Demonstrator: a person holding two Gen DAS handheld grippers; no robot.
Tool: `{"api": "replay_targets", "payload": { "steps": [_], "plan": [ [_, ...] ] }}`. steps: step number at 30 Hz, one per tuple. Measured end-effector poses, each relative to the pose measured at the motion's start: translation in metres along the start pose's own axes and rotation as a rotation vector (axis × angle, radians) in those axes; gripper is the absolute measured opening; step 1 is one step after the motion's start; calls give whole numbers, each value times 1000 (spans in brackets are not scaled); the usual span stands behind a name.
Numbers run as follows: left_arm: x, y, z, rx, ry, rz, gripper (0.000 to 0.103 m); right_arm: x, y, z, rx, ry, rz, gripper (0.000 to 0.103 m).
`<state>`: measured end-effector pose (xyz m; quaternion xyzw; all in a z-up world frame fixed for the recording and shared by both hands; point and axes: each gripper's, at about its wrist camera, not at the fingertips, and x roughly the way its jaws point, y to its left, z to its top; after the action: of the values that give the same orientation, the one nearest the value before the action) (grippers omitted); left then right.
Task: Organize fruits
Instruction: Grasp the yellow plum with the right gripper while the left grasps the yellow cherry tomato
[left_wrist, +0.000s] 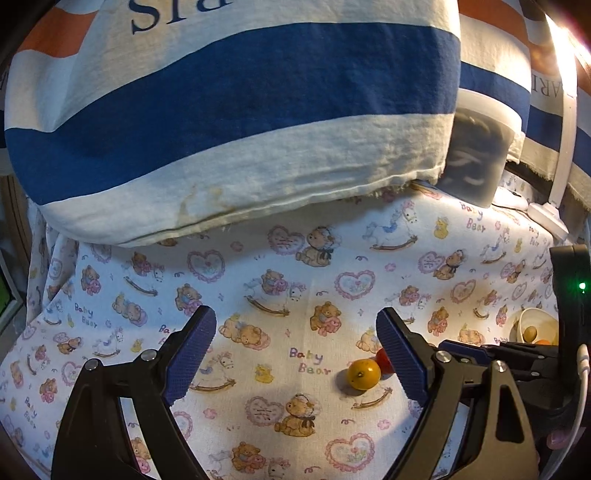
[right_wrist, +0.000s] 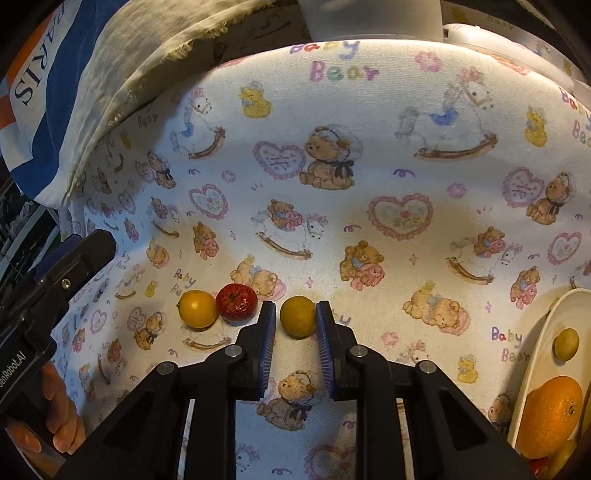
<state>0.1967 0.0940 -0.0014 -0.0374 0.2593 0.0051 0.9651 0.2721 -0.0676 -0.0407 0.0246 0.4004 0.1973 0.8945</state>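
Observation:
In the right wrist view my right gripper (right_wrist: 296, 317) is closed around a small yellow-green fruit (right_wrist: 297, 316) that rests on the bear-print cloth; both pads touch its sides. To its left lie a red fruit (right_wrist: 236, 301) and a yellow fruit (right_wrist: 197, 308), touching each other. A white bowl (right_wrist: 543, 354) at the right edge holds an orange (right_wrist: 552, 413) and a small greenish fruit (right_wrist: 566, 344). In the left wrist view my left gripper (left_wrist: 295, 341) is open and empty above the cloth, with the yellow fruit (left_wrist: 364, 373) and red fruit (left_wrist: 384, 360) beside its right finger.
A striped blue, white and orange pillow (left_wrist: 229, 110) lies across the back. A dark lidded container (left_wrist: 476, 155) and a white lamp base (left_wrist: 546, 218) stand at the back right. The bowl (left_wrist: 532, 317) shows at the right in the left wrist view.

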Motion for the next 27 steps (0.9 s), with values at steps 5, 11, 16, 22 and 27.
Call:
{"api": "replay_targets", "payload": {
  "steps": [5, 11, 16, 22, 27],
  "plan": [
    [7, -6, -3, 25, 48, -44, 87, -1, -5, 0, 25, -1, 11, 19],
    [17, -7, -6, 12, 112, -74, 75, -18, -25, 6, 63, 40, -10, 8],
    [13, -7, -5, 6, 98, -71, 75, -23, -24, 11, 46, 87, -28, 6],
    [10, -7, -4, 6, 87, -59, 75, -18, -21, 7, 20, 21, -64, 9],
    [12, -4, -4, -9, 93, -53, 75, -26, -30, 9, 82, -1, 39, 25]
  ]
}}
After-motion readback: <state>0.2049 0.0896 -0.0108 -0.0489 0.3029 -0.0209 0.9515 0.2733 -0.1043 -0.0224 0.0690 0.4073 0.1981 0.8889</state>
